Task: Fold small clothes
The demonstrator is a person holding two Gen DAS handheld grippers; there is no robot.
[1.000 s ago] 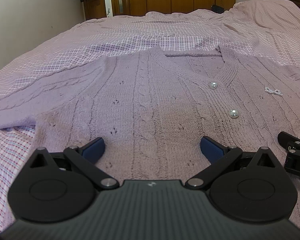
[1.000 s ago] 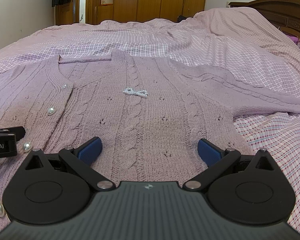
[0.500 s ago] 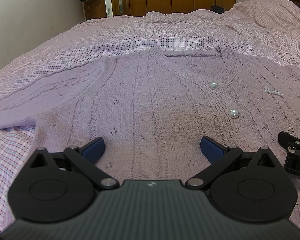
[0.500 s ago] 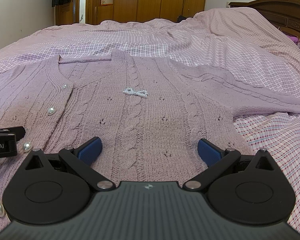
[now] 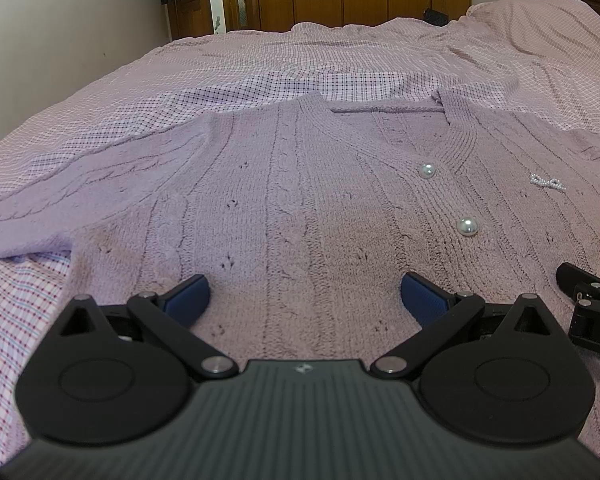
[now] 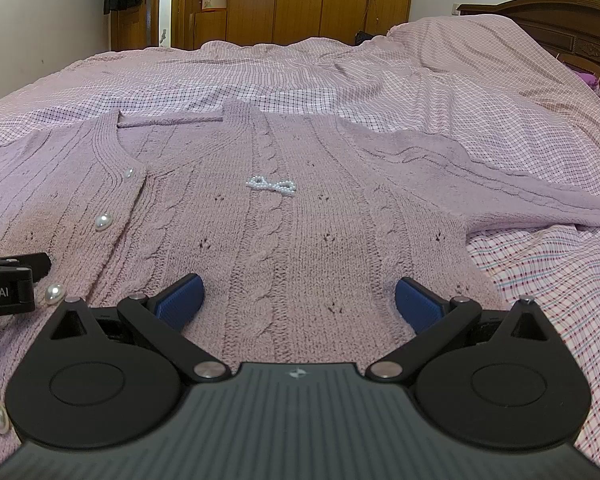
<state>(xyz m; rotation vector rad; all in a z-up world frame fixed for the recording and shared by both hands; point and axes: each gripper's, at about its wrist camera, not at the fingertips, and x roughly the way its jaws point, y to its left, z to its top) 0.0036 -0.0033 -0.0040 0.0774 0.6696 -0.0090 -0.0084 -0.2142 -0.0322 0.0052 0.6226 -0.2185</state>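
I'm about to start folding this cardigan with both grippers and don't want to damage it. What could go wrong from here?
1. The pearl bow and pearl buttons could probably snag or be crushed if a finger closes on them.
2. Both the left gripper and right gripper are open over thick cable knit; a shallow pinch may slip.
3. The sleeves lie spread sideways, so they could drag and bunch.

The left claw (image 6: pixel 6 292) reads "bot.AI" at the frame edge; the right claw (image 5: pixel 596 320) shows "D".
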